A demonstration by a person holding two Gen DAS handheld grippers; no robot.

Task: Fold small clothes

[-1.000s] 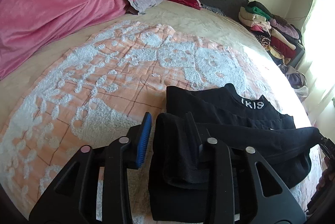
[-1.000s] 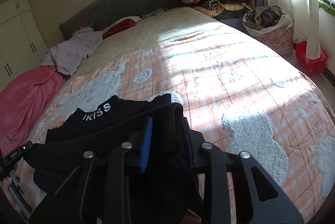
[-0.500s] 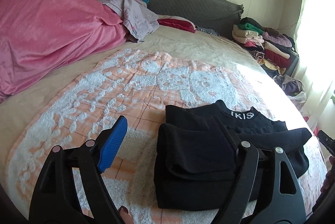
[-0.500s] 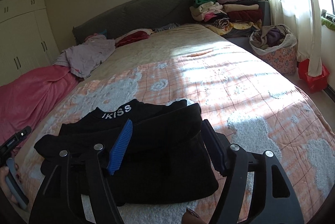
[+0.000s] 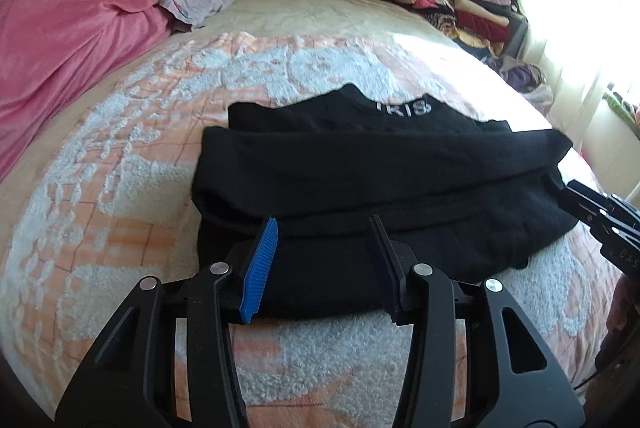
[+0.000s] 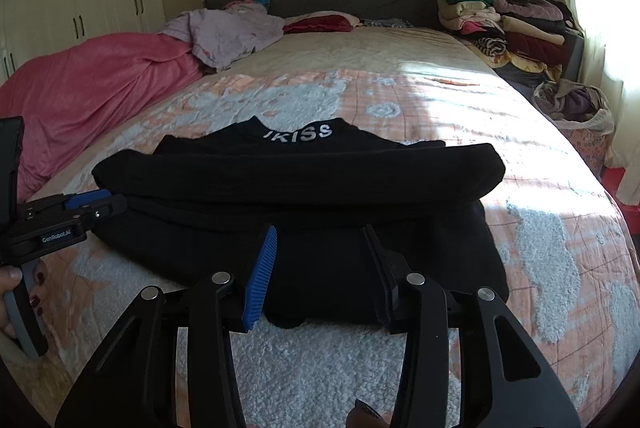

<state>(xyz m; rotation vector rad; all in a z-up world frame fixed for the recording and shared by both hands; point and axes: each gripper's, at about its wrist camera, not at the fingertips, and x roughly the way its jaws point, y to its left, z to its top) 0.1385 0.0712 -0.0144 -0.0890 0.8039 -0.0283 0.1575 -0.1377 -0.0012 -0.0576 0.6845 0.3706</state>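
A folded black top [image 5: 360, 179] lies on the orange-and-white blanket [image 5: 120, 187], near its front edge. Both the left gripper [image 5: 324, 260] and right gripper [image 6: 322, 264] hover with jaws apart at the top's near hem, gripping nothing. Bare blanket surrounds it.

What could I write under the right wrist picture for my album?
Open right hand-held gripper faces a folded black garment on the peach bedspread.
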